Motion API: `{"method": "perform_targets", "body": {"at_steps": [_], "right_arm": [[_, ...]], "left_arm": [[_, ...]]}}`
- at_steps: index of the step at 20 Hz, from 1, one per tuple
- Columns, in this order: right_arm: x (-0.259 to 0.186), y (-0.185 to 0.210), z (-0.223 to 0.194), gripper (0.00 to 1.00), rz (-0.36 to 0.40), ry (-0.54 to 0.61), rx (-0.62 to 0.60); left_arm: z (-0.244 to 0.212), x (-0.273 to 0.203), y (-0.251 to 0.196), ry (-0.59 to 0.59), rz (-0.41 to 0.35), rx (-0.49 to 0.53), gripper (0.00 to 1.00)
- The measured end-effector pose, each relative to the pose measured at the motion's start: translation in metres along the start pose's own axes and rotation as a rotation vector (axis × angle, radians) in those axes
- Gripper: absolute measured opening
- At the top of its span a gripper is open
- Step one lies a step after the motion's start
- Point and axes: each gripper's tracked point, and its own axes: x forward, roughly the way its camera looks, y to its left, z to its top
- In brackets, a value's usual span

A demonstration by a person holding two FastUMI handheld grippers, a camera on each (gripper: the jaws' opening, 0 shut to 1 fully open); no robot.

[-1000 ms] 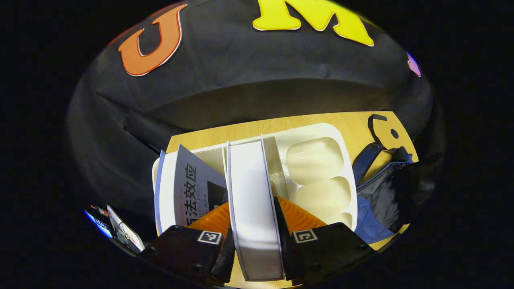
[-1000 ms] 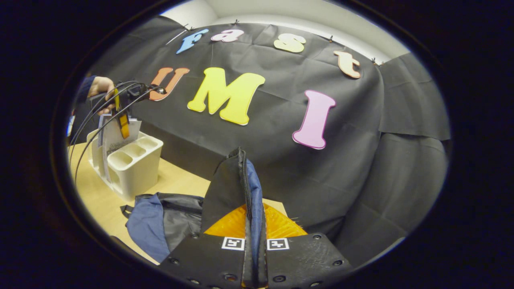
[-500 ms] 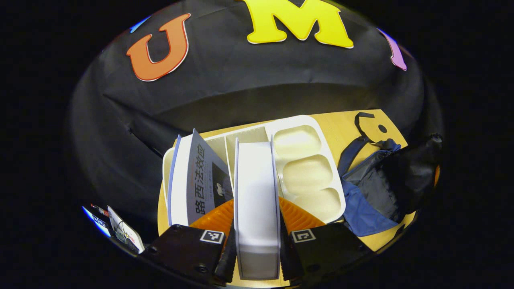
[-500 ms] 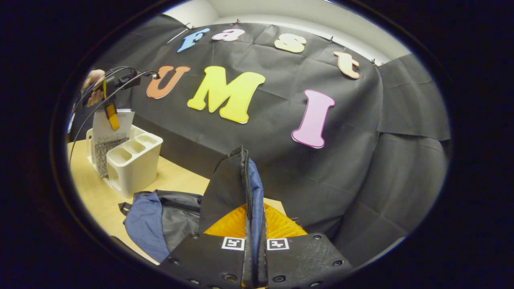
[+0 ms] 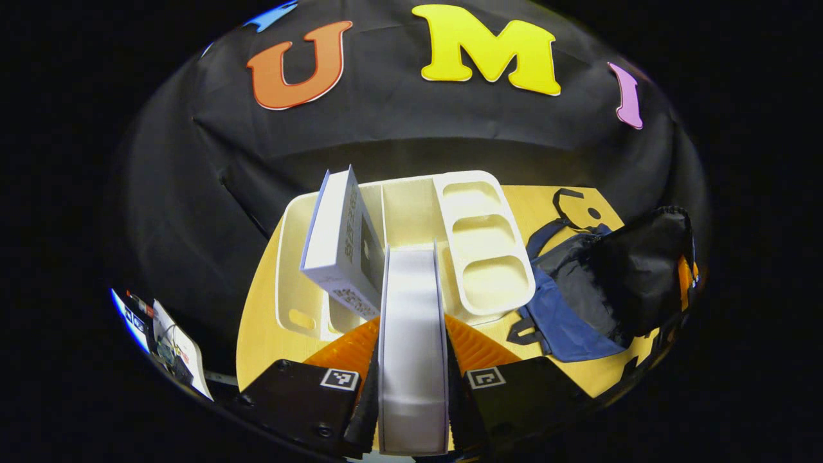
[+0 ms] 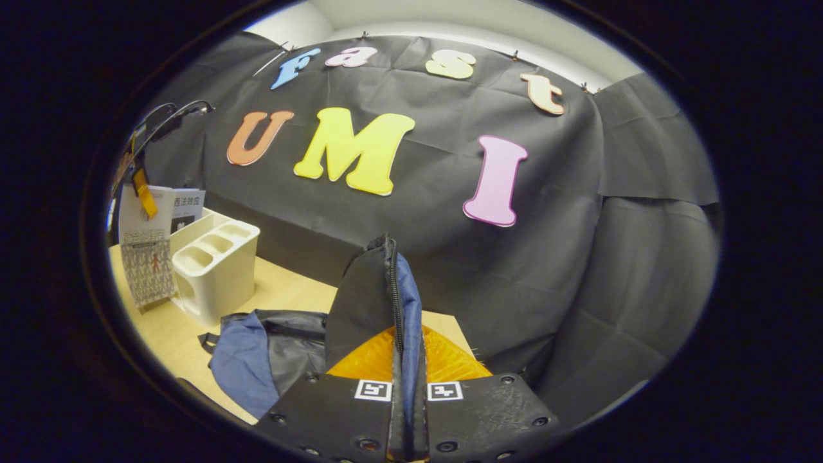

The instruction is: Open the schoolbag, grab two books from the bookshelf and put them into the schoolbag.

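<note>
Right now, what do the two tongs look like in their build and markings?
Each of the tongs has a black body plate with screws and two small square black-and-white code markers near the fingers: left tongs, right tongs. Ribbed orange panels sit behind the fingers. In the right gripper view, black cables arc over the distant left tongs.

A staged recording booth: black cloth wall draped behind a pale wooden surface, white room wall above.
</note>
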Motion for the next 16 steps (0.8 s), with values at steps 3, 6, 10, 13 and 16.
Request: {"method": "perform_targets", "body": {"at_steps": [3,6,10,13,16], "right_arm": [[-0.003,0.004,0.0,0.05,0.001,0.004,0.008],[-0.003,0.006,0.0,0.06,0.001,0.009,0.008],[-0.004,0.012,0.002,0.06,0.002,0.01,-0.01],[-0.006,0.015,0.004,0.06,-0.001,0.008,-0.04],[-0.007,0.014,0.005,0.06,-0.002,0.005,-0.05]], "left_arm": [[-0.013,-0.021,0.003,-0.029,-0.022,-0.058,0.47],[-0.021,-0.035,0.002,-0.059,-0.049,-0.107,0.47],[-0.034,-0.043,-0.017,-0.052,-0.122,-0.17,0.47],[-0.04,-0.044,-0.034,-0.046,-0.157,-0.182,0.47],[-0.039,-0.047,-0.058,-0.066,-0.203,-0.255,0.48]]}}
